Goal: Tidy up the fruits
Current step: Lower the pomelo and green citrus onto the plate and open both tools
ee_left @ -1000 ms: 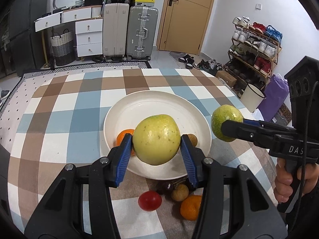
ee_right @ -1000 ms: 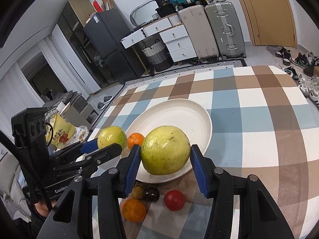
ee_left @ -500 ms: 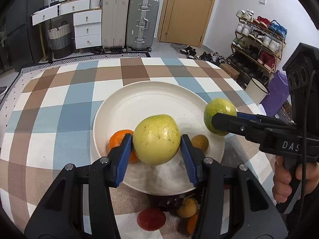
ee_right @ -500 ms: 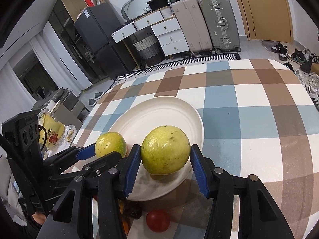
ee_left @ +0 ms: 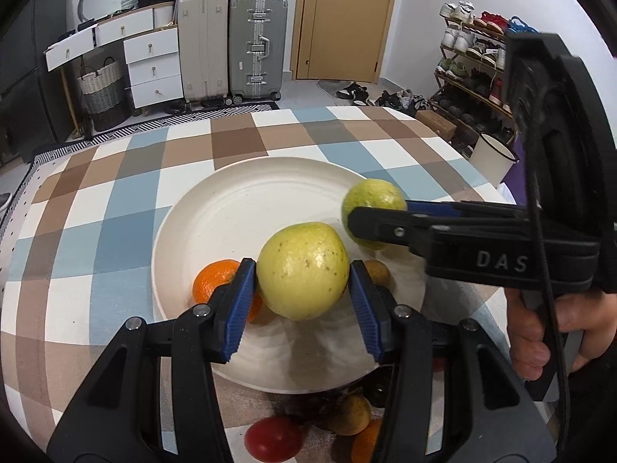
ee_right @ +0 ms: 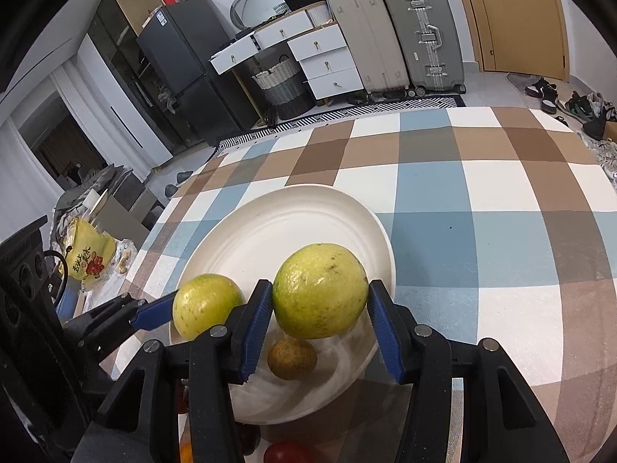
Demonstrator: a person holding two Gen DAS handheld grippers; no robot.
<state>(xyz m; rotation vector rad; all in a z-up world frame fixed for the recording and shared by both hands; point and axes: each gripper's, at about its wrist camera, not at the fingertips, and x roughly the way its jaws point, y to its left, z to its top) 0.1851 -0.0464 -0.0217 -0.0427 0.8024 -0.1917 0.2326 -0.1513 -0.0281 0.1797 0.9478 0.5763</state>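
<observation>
My left gripper (ee_left: 302, 301) is shut on a yellow-green guava (ee_left: 303, 270) and holds it over the near part of the white plate (ee_left: 231, 208). My right gripper (ee_right: 320, 328) is shut on a second green guava (ee_right: 320, 296) over the plate's (ee_right: 293, 223) near right part. Each held guava shows in the other view, the right one (ee_left: 372, 202) and the left one (ee_right: 206, 305). An orange (ee_left: 214, 279) and a small brown fruit (ee_right: 292, 359) lie on the plate.
On the checked tablecloth (ee_right: 501, 231) in front of the plate lie a red tomato (ee_left: 273, 440), a brown fruit (ee_left: 349, 414), an orange (ee_left: 366, 443) and a dark fruit. Suitcases, drawers and a shoe rack stand beyond the table.
Both grippers have moved forward and lower over the plate with their guavas. The loose fruits in front of the plate have slid toward the bottom edge of both views.
</observation>
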